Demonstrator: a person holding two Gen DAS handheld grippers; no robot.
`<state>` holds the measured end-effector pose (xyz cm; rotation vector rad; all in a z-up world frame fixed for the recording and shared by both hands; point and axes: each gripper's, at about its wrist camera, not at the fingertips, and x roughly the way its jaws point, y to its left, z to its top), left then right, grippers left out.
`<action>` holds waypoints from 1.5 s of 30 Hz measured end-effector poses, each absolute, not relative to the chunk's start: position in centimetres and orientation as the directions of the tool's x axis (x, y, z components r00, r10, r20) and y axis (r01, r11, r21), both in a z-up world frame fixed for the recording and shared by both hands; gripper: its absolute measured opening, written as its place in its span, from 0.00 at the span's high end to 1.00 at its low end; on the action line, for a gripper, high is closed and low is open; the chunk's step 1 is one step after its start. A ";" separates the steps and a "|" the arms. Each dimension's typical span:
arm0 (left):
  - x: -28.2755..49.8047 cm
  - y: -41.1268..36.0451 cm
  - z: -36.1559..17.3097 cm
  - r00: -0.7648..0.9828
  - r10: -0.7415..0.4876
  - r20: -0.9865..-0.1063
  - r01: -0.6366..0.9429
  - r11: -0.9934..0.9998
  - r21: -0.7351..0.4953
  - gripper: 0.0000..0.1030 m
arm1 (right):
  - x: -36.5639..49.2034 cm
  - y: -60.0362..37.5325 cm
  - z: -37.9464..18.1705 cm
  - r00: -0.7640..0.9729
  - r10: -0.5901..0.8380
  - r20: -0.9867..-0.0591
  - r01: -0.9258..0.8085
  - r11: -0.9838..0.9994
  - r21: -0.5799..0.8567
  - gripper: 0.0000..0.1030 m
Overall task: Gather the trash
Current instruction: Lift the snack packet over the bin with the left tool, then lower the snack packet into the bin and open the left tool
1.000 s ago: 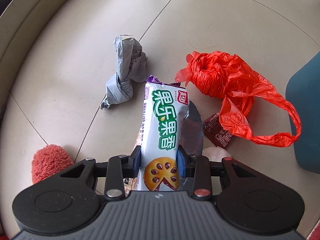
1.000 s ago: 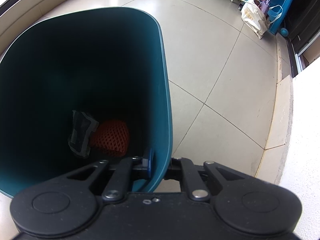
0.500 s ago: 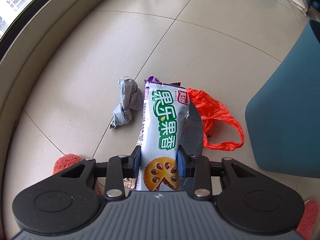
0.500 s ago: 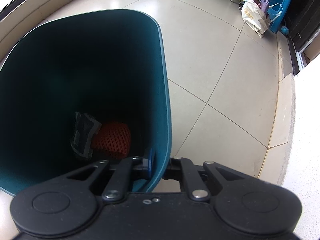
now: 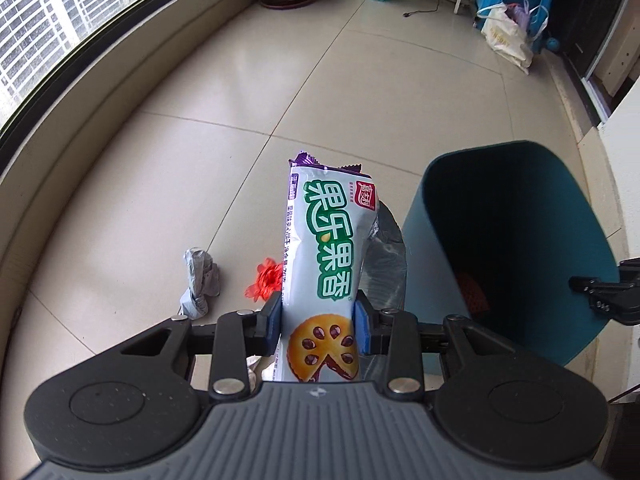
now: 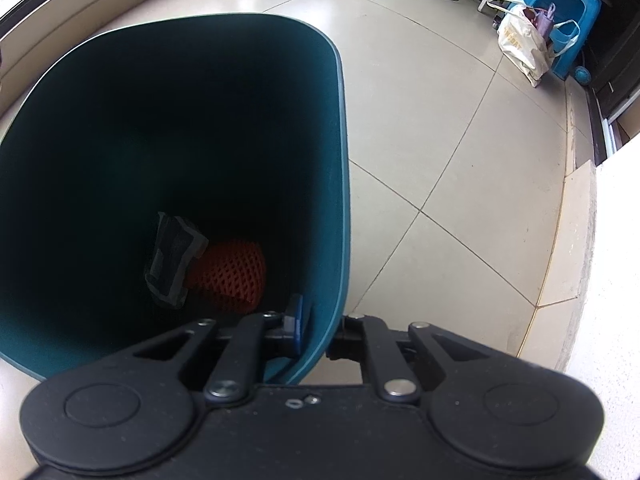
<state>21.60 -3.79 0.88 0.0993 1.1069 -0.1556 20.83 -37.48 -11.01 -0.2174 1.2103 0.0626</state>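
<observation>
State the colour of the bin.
Dark teal bin; the right wrist view shows it best.

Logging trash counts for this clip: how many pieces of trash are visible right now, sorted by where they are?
Held in the left gripper: 1, the biscuit wrapper
Lying on the floor: 2, the grey crumpled bag and the red plastic bag
Inside the teal bin: 2, the orange foam net and the dark grey wrapper
Total: 5

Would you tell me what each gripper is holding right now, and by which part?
The left gripper clamps the biscuit wrapper across its lower end, near the biscuit picture. The right gripper pinches the teal bin by its rim wall.
</observation>
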 end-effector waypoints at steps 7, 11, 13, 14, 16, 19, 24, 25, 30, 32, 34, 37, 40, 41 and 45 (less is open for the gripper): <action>21.3 -8.8 5.1 0.484 -0.165 -0.860 0.287 0.958 -0.023 0.67 | 21.3 -37.6 -11.0 0.329 -0.038 -0.944 -0.222 0.968 -0.117 0.89; 21.6 -12.6 5.2 0.480 -0.193 -0.856 0.351 0.936 -0.014 0.67 | 21.2 -37.5 -10.7 0.333 -0.038 -0.942 -0.233 0.965 -0.122 0.89; 21.9 -14.4 4.6 0.472 -0.195 -0.860 0.378 0.926 -0.002 0.67 | 20.9 -37.2 -10.8 0.334 -0.040 -0.942 -0.233 0.964 -0.124 0.89; 22.1 -15.4 3.9 0.459 -0.199 -0.866 0.393 0.920 -0.003 0.67 | 20.9 -37.2 -10.8 0.333 -0.040 -0.942 -0.235 0.964 -0.124 0.89; 22.5 -17.0 2.7 0.438 -0.198 -0.877 0.411 0.912 0.000 0.67 | 20.9 -37.4 -10.8 0.329 -0.031 -0.944 -0.233 0.966 -0.113 0.89; 23.0 -19.5 0.4 0.394 -0.185 -0.900 0.431 0.902 0.004 0.67 | 20.9 -37.7 -10.9 0.326 -0.022 -0.945 -0.244 0.964 -0.106 0.89; 24.5 -22.2 -3.7 0.330 -0.135 -0.934 0.430 0.903 0.022 0.67 | 21.0 -38.0 -10.9 0.311 -0.018 -0.950 -0.235 0.967 -0.095 0.88; 24.7 -22.5 -4.3 0.319 -0.132 -0.939 0.432 0.902 0.020 0.67 | 21.0 -38.1 -10.9 0.311 -0.015 -0.950 -0.235 0.968 -0.092 0.88; 25.9 -24.9 -8.0 0.260 -0.102 -0.960 0.441 0.897 0.024 0.67 | 21.5 -38.1 -10.9 0.314 -0.011 -0.949 -0.247 0.965 -0.093 0.88; 26.4 -25.6 -9.3 0.230 -0.104 -0.968 0.442 0.897 0.009 0.67 | 21.8 -38.2 -11.0 0.315 -0.008 -0.949 -0.248 0.965 -0.090 0.88; 26.9 -26.2 -10.5 0.213 -0.084 -0.973 0.443 0.896 0.019 0.67 | 21.9 -38.3 -11.0 0.317 -0.005 -0.948 -0.248 0.965 -0.088 0.88; 27.4 -27.2 -12.2 0.195 -0.045 -0.980 0.453 0.890 0.049 0.67 | 22.1 -38.5 -11.1 0.318 -0.001 -0.948 -0.245 0.966 -0.083 0.88; 27.8 -27.8 -13.5 0.175 -0.025 -0.984 0.462 0.885 0.060 0.66 | 22.4 -38.6 -11.3 0.320 0.003 -0.948 -0.243 0.967 -0.079 0.88; 28.0 -28.0 -13.9 0.169 -0.017 -0.986 0.464 0.884 0.064 0.66 | 22.5 -38.6 -11.3 0.319 0.003 -0.948 -0.242 0.967 -0.078 0.88; 28.2 -28.8 -15.2 0.154 0.018 -0.988 0.481 0.872 0.091 0.66 | 22.8 -39.0 -11.4 0.319 0.006 -0.948 -0.239 0.968 -0.074 0.88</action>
